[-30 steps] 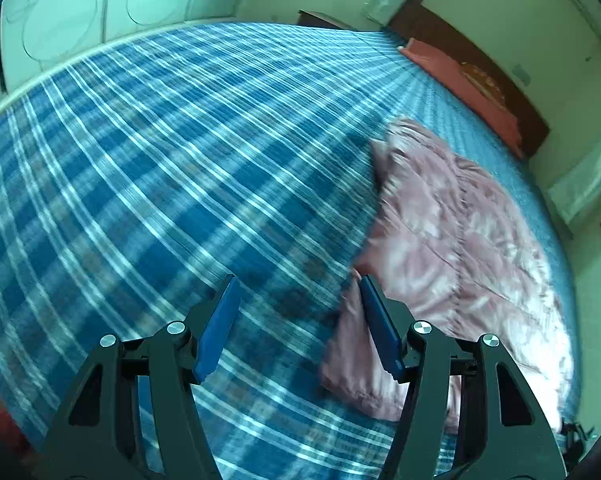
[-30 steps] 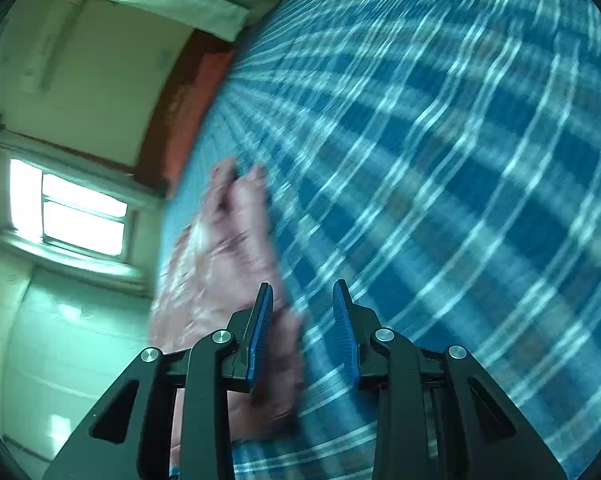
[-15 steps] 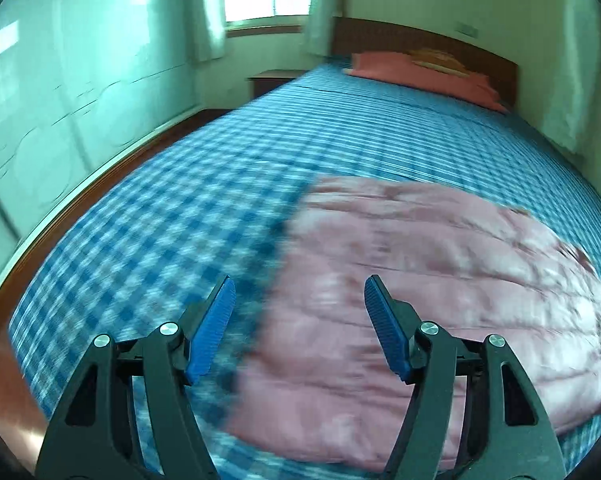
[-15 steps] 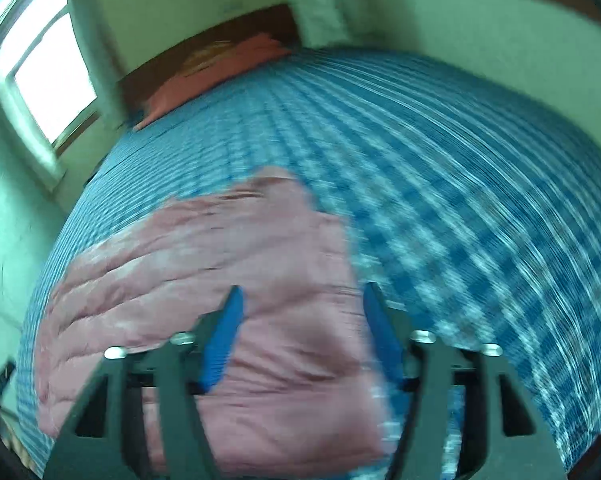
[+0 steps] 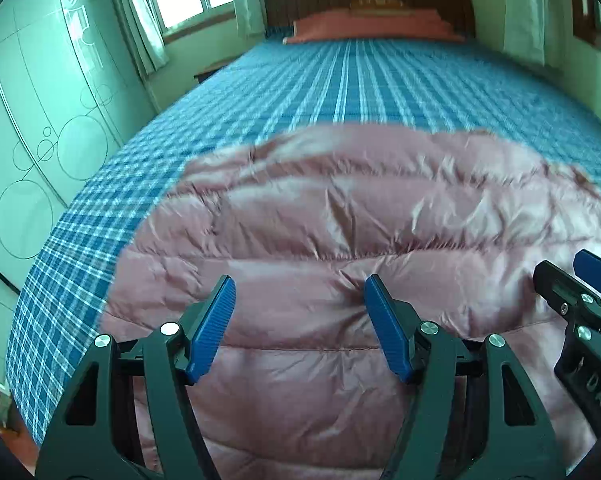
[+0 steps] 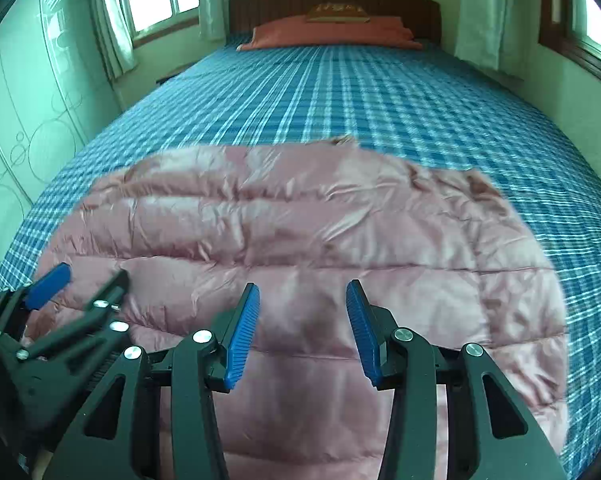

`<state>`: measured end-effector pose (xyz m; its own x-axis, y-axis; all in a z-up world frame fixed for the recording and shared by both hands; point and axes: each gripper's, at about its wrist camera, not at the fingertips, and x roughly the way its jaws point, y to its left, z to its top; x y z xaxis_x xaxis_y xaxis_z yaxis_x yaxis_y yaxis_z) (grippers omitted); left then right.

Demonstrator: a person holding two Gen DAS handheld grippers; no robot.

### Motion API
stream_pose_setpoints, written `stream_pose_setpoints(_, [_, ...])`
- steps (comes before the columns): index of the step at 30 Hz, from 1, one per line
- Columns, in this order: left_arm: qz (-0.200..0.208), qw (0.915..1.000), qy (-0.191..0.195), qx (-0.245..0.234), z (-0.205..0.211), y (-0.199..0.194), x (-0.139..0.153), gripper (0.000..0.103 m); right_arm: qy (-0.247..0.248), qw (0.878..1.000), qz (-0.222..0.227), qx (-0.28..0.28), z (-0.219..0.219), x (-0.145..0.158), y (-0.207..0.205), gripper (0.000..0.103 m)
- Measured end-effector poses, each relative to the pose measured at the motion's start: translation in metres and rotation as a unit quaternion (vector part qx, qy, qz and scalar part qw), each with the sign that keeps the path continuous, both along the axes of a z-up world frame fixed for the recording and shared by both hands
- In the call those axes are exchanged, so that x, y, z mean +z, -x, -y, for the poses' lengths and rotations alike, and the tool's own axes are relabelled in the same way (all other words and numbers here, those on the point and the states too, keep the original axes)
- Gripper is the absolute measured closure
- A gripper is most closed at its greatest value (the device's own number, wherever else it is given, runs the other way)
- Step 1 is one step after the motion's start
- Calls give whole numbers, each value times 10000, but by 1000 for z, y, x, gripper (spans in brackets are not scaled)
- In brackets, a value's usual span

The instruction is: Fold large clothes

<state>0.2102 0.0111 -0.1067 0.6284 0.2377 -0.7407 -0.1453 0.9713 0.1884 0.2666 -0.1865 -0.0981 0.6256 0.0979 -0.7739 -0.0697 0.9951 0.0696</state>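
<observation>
— Left gripper (image 5: 300, 320) and right gripper (image 6: 302, 326) are both hovering with jaws spread wide, holding nothing, side by side over the near part of the jacket (image 5: 340, 240).

— Where is it lying?

— It's lying flat across the near end of the bed (image 5: 360, 80). Looks like they're lining up for a fold; next they're needing to catch an edge each.

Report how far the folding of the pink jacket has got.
Done: the pink quilted puffer jacket lies spread flat on the blue plaid bed cover; whether any fold is already in cannot be told. In hand: nothing, the left tongs and right tongs hang open above its near edge. Left: gripping and folding.
</observation>
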Motion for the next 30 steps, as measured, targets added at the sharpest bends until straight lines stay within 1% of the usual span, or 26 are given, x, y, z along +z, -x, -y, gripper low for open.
stream_pose_setpoints(3, [-109,9998,-183,11,3,-4,-15,36,314,9992,-237,81,-11,-27,-6,57])
stream_pose_setpoints(5, [-123,9995,-297,12,5,-5,-23,37,424,9989,-193,84,-13,-40,-7,57])
stream_pose_setpoints(8, [-129,9991,-397,15,8,-6,-29,37,539,9984,-152,62,-17,-44,-7,57])
stream_pose_setpoints(16, [-50,9991,-425,-4,7,-2,-32,37,502,9987,-37,36,-17,-47,-3,57])
stream_pose_setpoints(21, [-68,9994,-344,-73,5,-1,-24,37,449,9990,40,28,-18,-38,8,57])
stream_pose_setpoints(24, [-40,9998,-184,-101,2,3,-9,37,205,9997,141,-68,-12,-22,11,57])
stream_pose_setpoints(26, [86,9999,-43,-53,-3,1,5,37,147,9995,246,-110,-11,-8,8,57])
stream_pose_setpoints(30, [188,9997,-133,45,-4,-20,16,37,180,9992,329,-147,-13,4,-10,57])
